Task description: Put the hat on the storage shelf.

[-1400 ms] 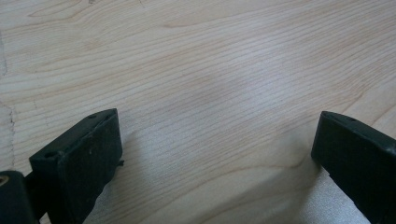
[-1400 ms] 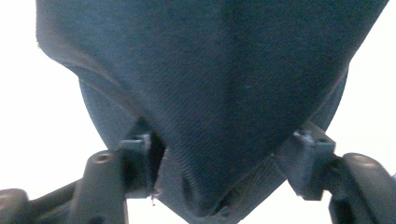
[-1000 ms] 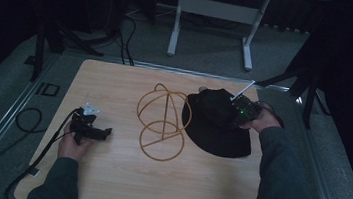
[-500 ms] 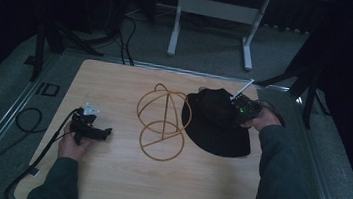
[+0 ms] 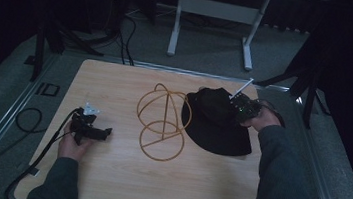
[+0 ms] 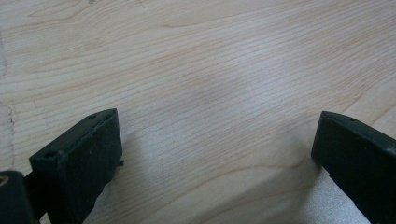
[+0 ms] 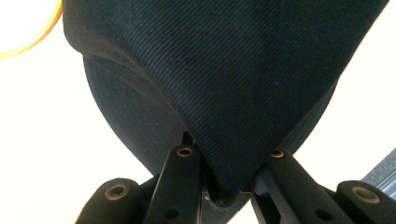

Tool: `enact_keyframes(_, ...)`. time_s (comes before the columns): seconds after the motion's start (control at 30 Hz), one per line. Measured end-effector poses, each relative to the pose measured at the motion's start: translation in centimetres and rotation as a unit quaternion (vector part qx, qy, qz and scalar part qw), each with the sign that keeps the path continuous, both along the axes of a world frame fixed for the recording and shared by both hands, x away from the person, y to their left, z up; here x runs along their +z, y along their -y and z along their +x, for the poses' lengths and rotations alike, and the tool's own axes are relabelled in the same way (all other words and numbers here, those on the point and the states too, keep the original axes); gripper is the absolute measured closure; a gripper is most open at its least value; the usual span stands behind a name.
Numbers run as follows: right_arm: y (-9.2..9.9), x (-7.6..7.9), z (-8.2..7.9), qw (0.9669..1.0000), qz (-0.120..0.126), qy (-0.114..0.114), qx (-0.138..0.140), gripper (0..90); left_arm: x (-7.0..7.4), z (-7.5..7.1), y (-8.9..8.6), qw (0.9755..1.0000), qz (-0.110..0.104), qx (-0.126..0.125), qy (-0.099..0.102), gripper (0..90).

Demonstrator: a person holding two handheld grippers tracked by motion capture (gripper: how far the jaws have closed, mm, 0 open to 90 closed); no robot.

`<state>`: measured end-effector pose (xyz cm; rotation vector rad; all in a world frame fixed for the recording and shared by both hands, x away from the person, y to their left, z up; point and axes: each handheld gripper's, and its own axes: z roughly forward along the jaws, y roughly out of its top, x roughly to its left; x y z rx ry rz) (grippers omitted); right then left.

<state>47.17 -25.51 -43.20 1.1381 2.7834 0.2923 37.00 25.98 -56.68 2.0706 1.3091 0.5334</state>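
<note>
Moved since earlier: your right gripper (image 5: 240,108) has edged slightly toward 3 o'clock, and the black hat (image 5: 217,122) has shifted a little with it; your left gripper (image 5: 91,129) has stayed where it was on the wooden table (image 5: 115,173)
Right gripper: you hold it at the hat's 3 o'clock side, over the crown; in the right gripper view its jaws are closed onto a fold of the dark fabric (image 7: 224,84), which bunches up between them and spreads out above
Left gripper: it sits at the table's 9 o'clock side, well apart from the hat; in the left gripper view its jaws stand wide apart over bare wood (image 6: 210,93), nothing between them
Hat: black, brim lying on the table right of centre, toward 2 o'clock; its left edge touches or overlaps the wire frame (image 5: 161,123); you cannot tell which from the high view
Wire frame: gold, domed hoops over a round ring, at the table's centre, between your two grippers
Cable: a dark cable (image 5: 32,158) trails from your left gripper toward 7 o'clock, off the table edge
</note>
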Motion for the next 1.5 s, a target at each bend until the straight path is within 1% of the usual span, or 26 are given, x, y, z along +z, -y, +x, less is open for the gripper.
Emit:
enact_keyframes(0.07,0.1,0.3,0.0,0.9999,0.005,0.001,-0.010,84.6,0.0,0.0,0.0,1.0000,0.000,0.000,0.000,2.0)
enact_keyframes(0.2,0.1,0.9,-0.2,0.9999,0.006,0.006,-0.012,85.1,0.0,0.0,0.0,1.0000,0.000,0.000,0.000,2.0)
enact_keyframes(0.33,0.1,1.3,-0.3,0.9999,0.006,0.012,-0.007,85.2,0.0,0.0,0.0,1.0000,0.000,0.000,0.000,2.0)
enact_keyframes(0.43,0.1,1.9,-0.5,0.9998,0.001,0.020,-0.004,85.3,0.0,0.0,0.0,1.0000,0.000,0.000,0.000,2.0)
enact_keyframes(0.57,0.2,2.4,-0.7,0.9997,0.002,0.023,0.001,85.4,0.0,0.0,0.0,1.0000,0.000,0.000,0.000,2.0)
enact_keyframes(0.93,0.2,3.7,-1.1,0.9994,0.010,0.033,0.010,85.4,0.0,0.0,0.0,1.0000,0.000,0.000,0.000,2.0)
enact_keyframes(1.1,0.2,4.6,-1.3,0.9988,0.017,0.043,0.011,85.4,0.0,0.0,0.0,1.0000,0.000,0.000,0.000,2.0)
enact_keyframes(1.23,0.2,4.8,-1.3,0.9986,0.023,0.046,0.012,85.4,0.0,0.0,0.0,1.0000,-0.001,0.000,0.000,2.0)
enact_keyframes(1.27,0.2,4.9,-1.4,0.9983,0.029,0.048,0.014,85.4,0.0,0.0,0.0,1.0000,0.000,0.000,0.000,2.0)
enact_keyframes(1.5,0.2,5.4,-1.6,0.9979,0.035,0.051,0.019,85.4,0.0,0.0,0.0,1.0000,0.000,0.000,0.001,2.0)
